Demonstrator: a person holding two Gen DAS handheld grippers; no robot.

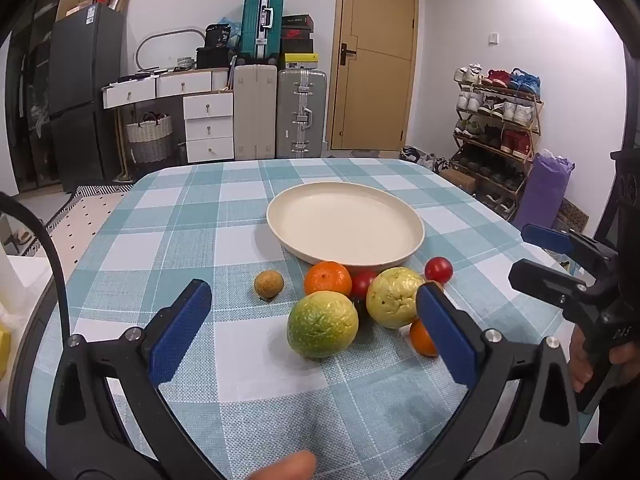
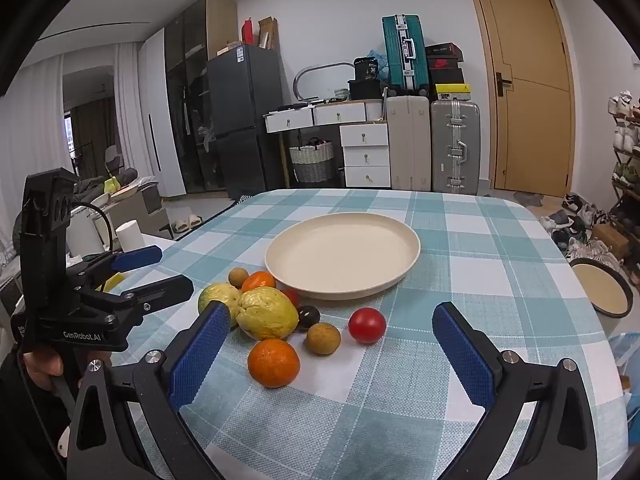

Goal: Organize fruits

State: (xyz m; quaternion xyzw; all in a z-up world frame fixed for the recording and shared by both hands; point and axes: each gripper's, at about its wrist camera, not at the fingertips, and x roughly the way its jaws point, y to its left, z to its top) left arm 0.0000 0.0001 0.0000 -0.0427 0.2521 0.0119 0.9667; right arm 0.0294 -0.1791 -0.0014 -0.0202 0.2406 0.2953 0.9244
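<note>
Starting the sort well means taking an outlying fruit first, so the heap is not disturbed. The round cream plastic plate [image 2: 343,254] stands bare on the blue-and-white checked tablecloth [image 2: 480,240], and every fruit lies on the cloth just in front of the plate. In the right wrist view, the small orange mandarin [image 2: 273,362], the dull brown round fruit [image 2: 323,338] and the red cherry tomato [image 2: 367,325] sit nearest and apart from each other, so any of them looks an easy first pick. The knobbly yellow guava [image 2: 267,318] leans against a greener guava [image 2: 219,296], with a second mandarin [image 2: 259,281], a dark plum-like fruit [image 2: 309,316] and another tomato crowded around; a grab there could likely set neighbours rolling.

The right gripper [image 2: 332,348] hovers in front of the plate, tilted gently down, blue pads spread wide with nothing between them. The left gripper [image 1: 312,320] is angled likewise, jaws wide apart and empty, framing the greener guava without touching it. A person's fingers show on each handle.
</note>
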